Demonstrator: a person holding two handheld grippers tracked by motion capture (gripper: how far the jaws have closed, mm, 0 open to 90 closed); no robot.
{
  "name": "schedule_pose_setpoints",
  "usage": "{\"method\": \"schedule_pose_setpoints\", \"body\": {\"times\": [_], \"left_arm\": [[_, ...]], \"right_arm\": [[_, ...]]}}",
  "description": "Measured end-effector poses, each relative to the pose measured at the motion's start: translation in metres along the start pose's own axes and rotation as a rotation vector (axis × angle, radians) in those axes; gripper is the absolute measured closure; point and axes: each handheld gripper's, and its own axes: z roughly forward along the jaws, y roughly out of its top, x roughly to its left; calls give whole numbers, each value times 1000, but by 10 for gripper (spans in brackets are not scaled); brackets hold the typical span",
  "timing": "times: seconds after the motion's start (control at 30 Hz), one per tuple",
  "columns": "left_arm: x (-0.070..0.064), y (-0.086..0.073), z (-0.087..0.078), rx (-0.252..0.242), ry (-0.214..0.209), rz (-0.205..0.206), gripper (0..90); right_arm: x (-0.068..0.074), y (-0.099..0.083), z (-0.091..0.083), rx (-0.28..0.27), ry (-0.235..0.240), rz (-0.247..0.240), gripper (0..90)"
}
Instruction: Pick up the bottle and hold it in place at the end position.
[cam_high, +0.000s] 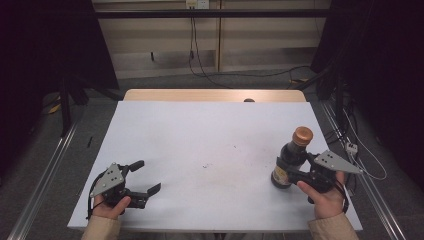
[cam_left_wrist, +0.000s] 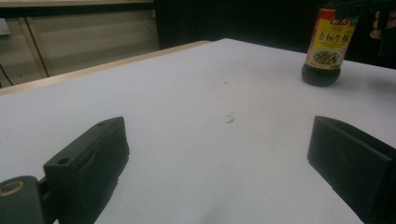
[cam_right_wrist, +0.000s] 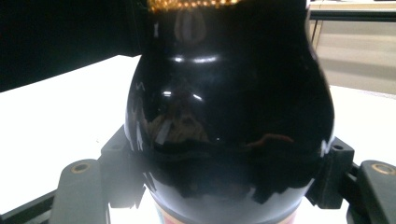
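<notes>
The white table lies in front of you, almost bare apart from a few dark specks near its middle. On its right side, near the front edge, stands the dark sauce bottle, upright, with a brown cap and a yellow and red label low on its body. Your right gripper has its jaws on either side of the bottle's shoulder, pressed against the glass just above the label, so it looks pinched and held. Your left gripper rests near the front left corner, well apart from the bottle, with its jaws spread wide over bare table.

You seem to be at the grasp step, with the bottle apparently on the surface. Next, lift it straight up and keep it upright; the smooth, rounded glass could slip, so hold the squeeze firm. Bring your left gripper across if the cap needs handling.
</notes>
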Motion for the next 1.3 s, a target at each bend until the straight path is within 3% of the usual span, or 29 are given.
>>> {"method": "schedule_pose_setpoints", "body": {"times": [0.57, 0.93, 1.3], "left_arm": [[0, 0, 1, 1, 1, 0, 49], [0, 0, 0, -1, -3, 1, 49], [0, 0, 0, -7, -8, 2, 49]], "right_arm": [[4, 7, 7, -26, 40, -22, 277], [23, 20, 37, 11, 115, -57, 274], [35, 29, 64, 23, 171, -47, 272]]}}
